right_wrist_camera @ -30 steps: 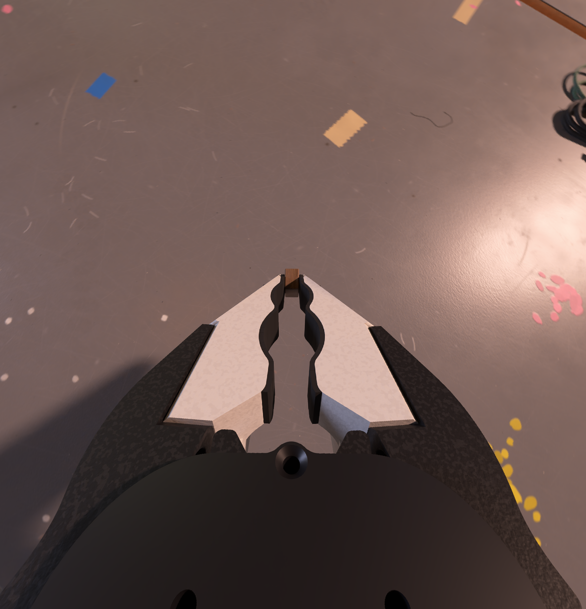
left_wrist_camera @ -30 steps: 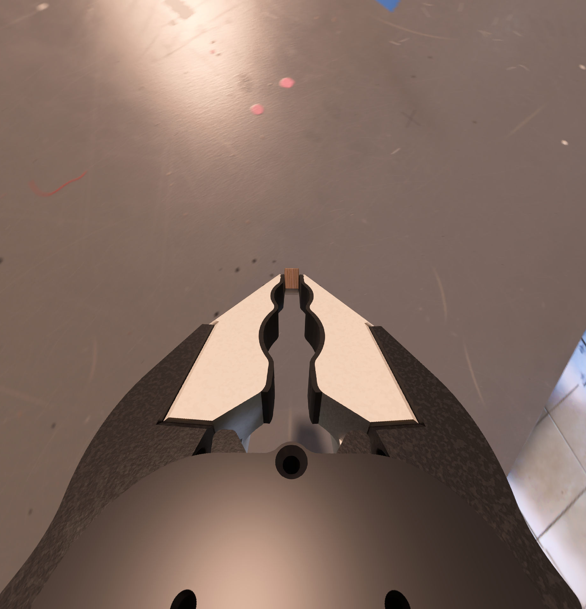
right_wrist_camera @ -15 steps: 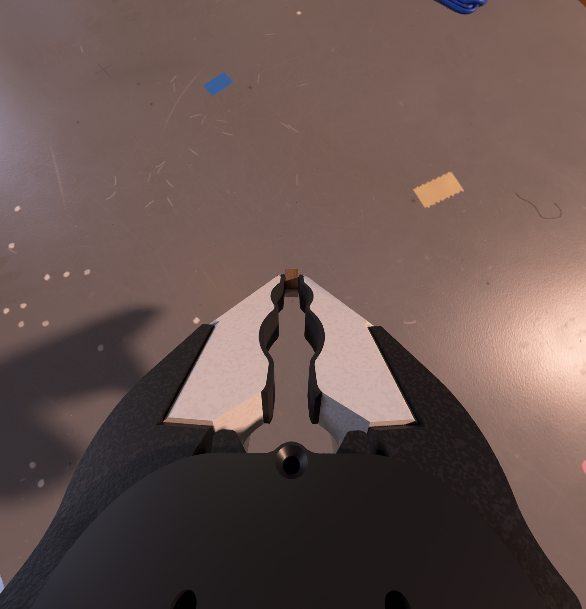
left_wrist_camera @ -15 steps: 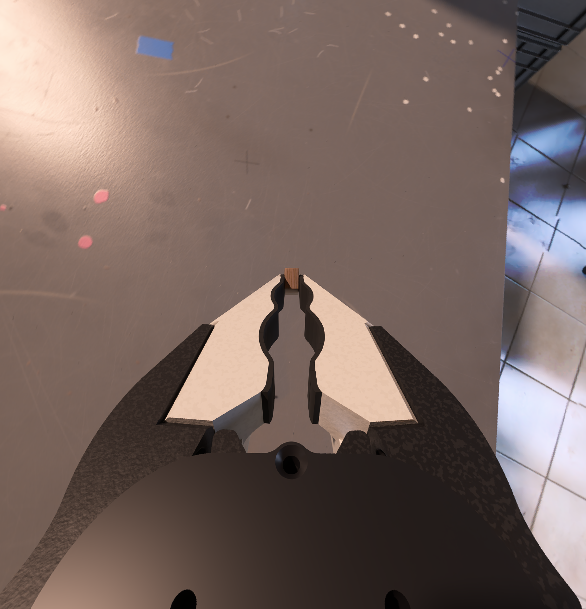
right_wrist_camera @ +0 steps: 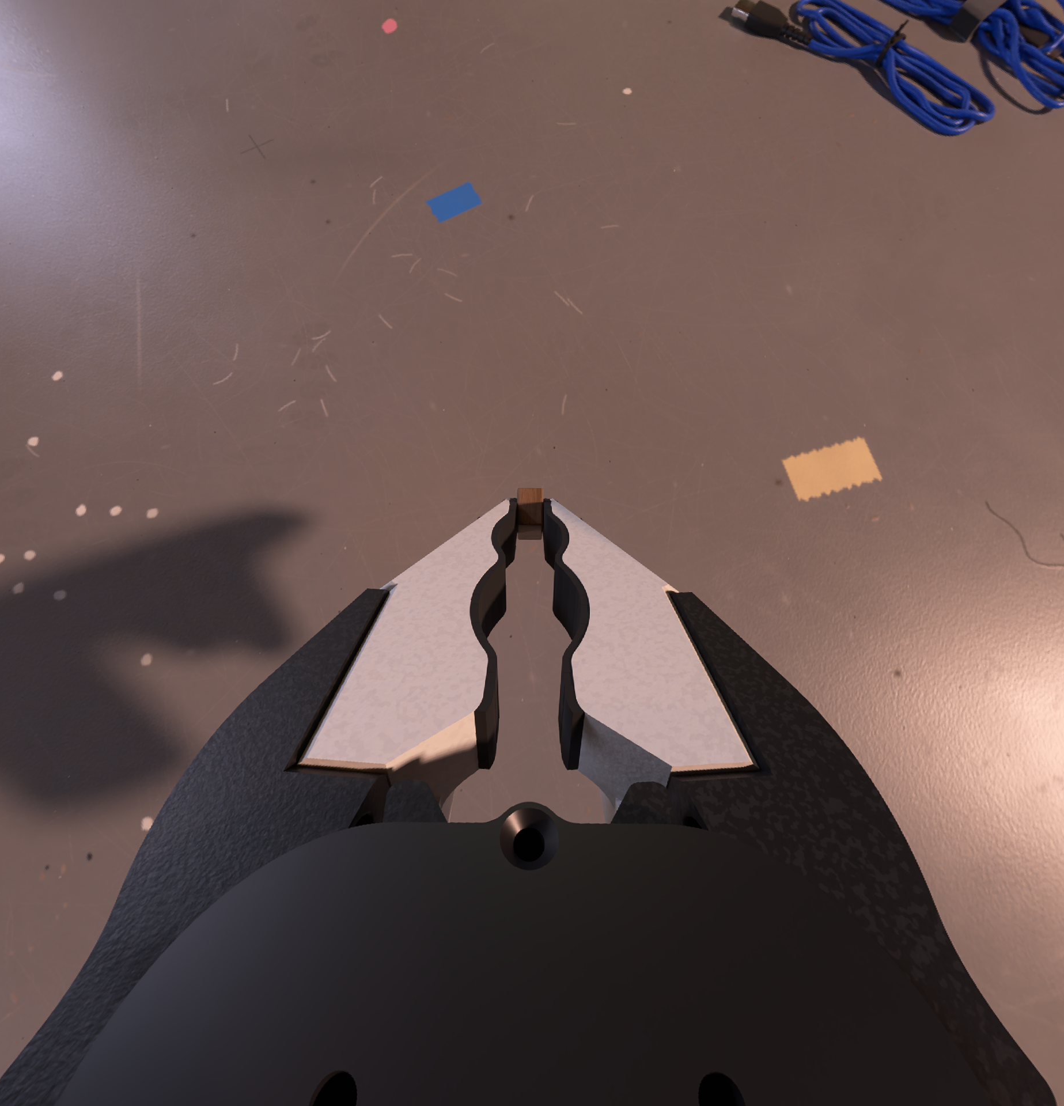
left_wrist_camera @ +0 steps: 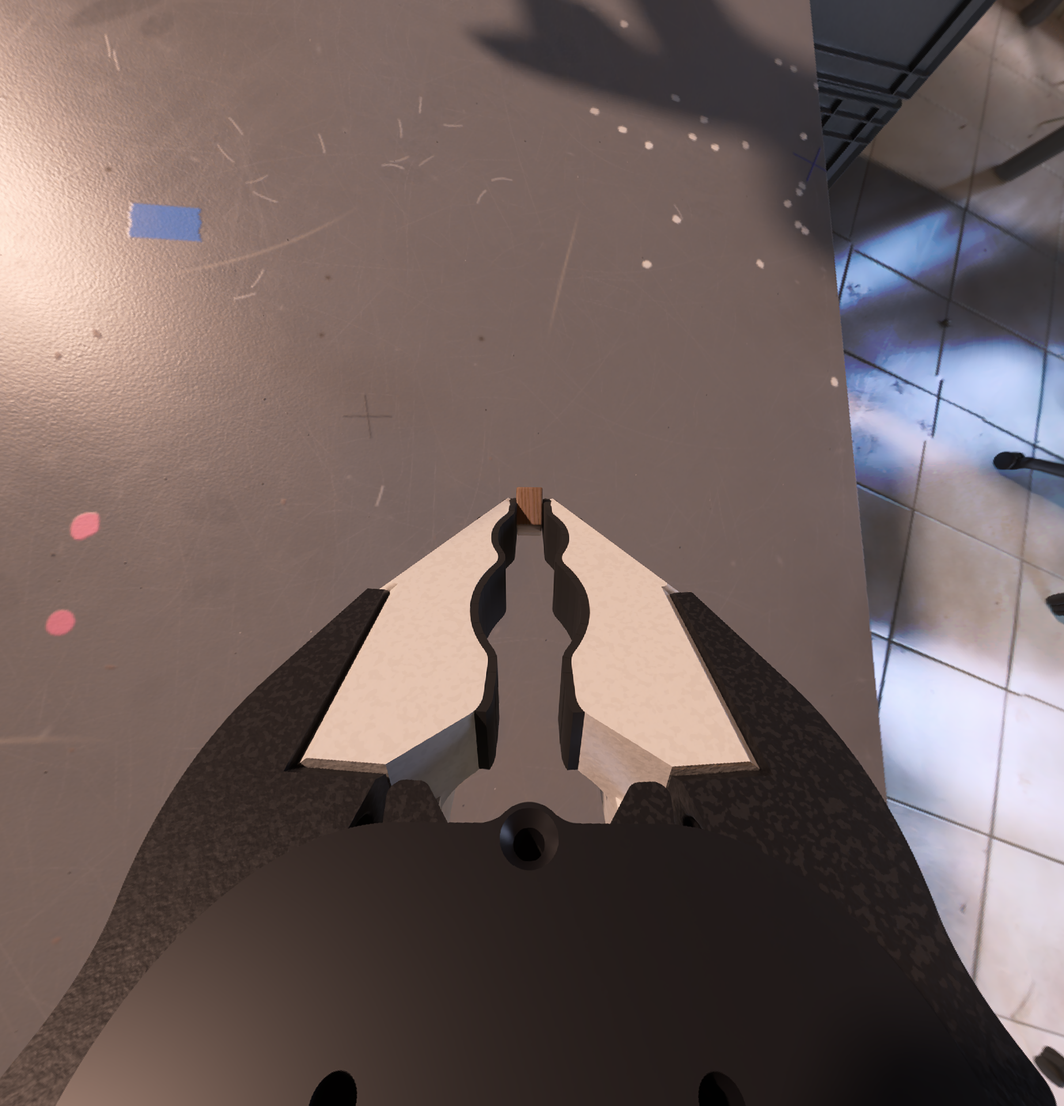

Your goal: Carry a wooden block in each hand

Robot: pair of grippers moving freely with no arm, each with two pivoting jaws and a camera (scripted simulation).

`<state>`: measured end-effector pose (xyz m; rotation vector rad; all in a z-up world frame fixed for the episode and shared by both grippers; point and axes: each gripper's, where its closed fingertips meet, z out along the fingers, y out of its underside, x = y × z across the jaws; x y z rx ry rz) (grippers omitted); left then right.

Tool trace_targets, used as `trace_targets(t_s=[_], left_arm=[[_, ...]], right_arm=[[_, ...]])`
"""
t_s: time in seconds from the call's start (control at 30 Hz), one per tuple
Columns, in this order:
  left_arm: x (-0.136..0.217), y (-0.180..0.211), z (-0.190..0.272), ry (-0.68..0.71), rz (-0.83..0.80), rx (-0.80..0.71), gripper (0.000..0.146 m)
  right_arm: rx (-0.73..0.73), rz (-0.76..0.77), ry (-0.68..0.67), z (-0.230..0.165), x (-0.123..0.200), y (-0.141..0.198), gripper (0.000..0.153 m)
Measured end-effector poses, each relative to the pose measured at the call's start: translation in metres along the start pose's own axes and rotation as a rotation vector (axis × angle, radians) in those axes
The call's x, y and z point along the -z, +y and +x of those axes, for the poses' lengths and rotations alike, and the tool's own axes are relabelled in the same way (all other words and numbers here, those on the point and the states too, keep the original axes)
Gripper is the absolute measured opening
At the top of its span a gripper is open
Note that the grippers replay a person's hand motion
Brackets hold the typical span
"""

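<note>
Left wrist view: my left gripper (left_wrist_camera: 529,513) has its jaws clamped on a block (left_wrist_camera: 529,506) at the very tips, frame centre, clear above the desk (left_wrist_camera: 338,359) for carrying. Right wrist view: my right gripper (right_wrist_camera: 529,513) pinches its own block (right_wrist_camera: 529,506) likewise, cables (right_wrist_camera: 936,66) upper right.

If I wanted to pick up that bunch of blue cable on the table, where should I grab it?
Probably at the middle of the nearer coiled blue cable bundle, where a dark tie cinches the loops into a narrow waist. Come from above with the fingers across that waist, since it lies flat on the grey table. The right gripper is shut on a small wooden block, so it isn't free now.
</note>
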<state>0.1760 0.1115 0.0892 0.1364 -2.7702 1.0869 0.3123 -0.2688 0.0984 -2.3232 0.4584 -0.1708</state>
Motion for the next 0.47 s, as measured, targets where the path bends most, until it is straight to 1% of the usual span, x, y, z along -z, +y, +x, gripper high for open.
trace_targets(t_s=[0.1,0.27,0.47], left_arm=[[-0.004,-0.004,0.001,0.000,0.000,0.021,0.007],[-0.008,-0.009,0.002,0.022,0.002,-0.014,0.007],[-0.016,-0.019,-0.001,0.008,-0.002,0.009,0.007]], right_arm=[[0.011,-0.012,-0.023,0.003,-0.006,-0.006,0.007],[0.067,-0.006,-0.085,0.002,-0.016,-0.015,0.007],[0.090,0.008,-0.127,0.004,-0.042,-0.037,0.007]])
